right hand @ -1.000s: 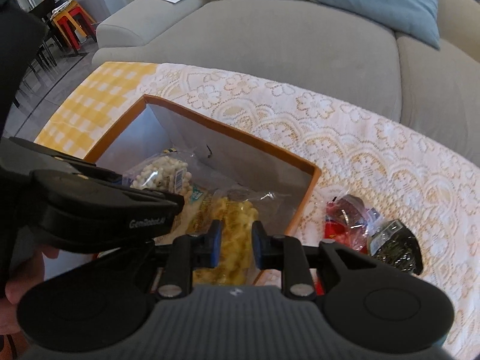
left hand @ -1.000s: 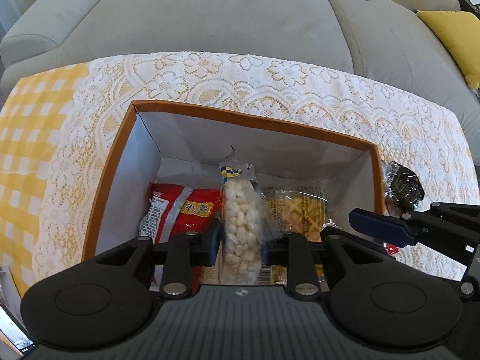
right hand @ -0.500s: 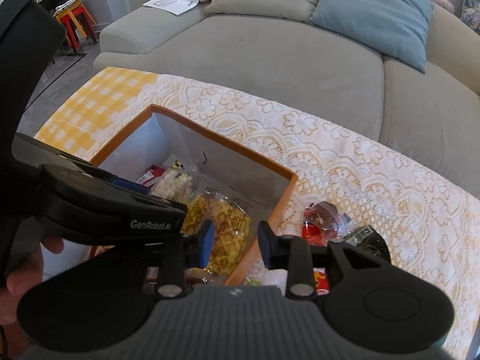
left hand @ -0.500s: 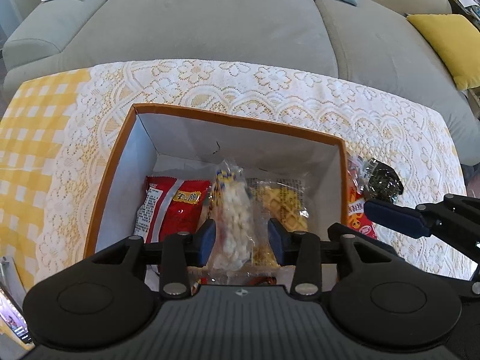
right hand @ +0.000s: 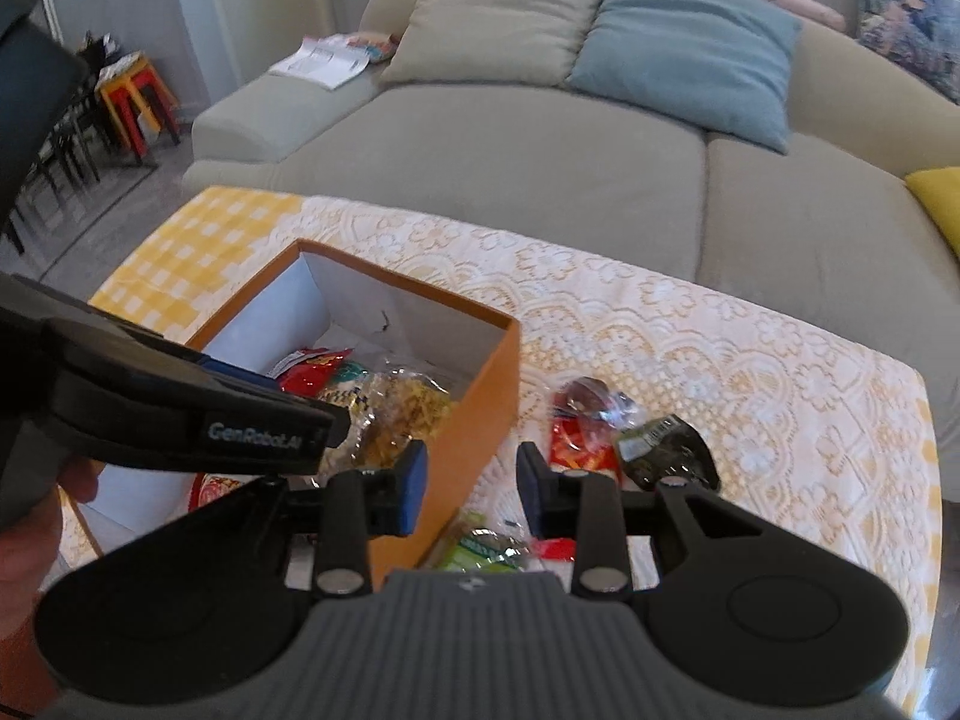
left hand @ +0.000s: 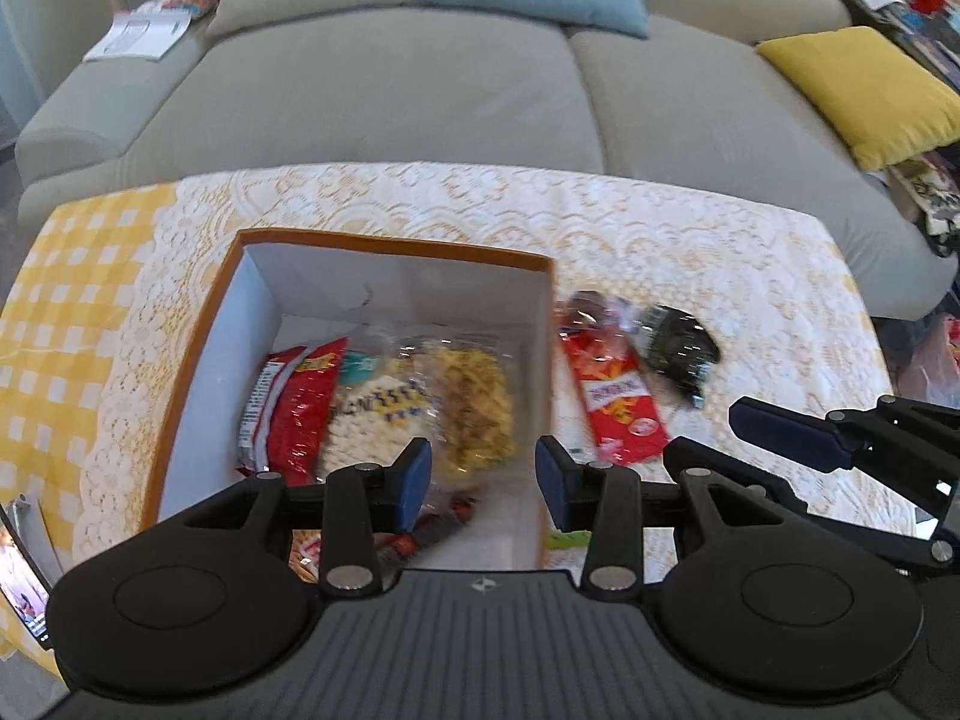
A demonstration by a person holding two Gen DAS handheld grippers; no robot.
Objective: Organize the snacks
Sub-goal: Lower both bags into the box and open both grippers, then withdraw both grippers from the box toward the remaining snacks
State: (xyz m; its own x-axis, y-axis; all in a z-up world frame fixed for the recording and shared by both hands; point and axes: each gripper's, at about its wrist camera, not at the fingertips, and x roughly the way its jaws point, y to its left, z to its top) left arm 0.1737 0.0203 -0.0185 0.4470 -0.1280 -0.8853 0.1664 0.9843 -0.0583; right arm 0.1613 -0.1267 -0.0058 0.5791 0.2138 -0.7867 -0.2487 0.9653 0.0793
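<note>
Both our claws stand spread and empty above the bench, the left claw [left hand: 483, 474] and right claw [right hand: 471, 483] having just been opening. Three snack bags [left hand: 384, 414] lie in the orange box [left hand: 390, 249]; a red packet [left hand: 618, 396] and a dark packet [left hand: 681, 351] lie beside it.

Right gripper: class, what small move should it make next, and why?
Probably reach toward the red snack packet lying on the lace cloth beside the orange box. The right gripper is open and empty, three packets already lie in the box, and this one is still outside.
</note>
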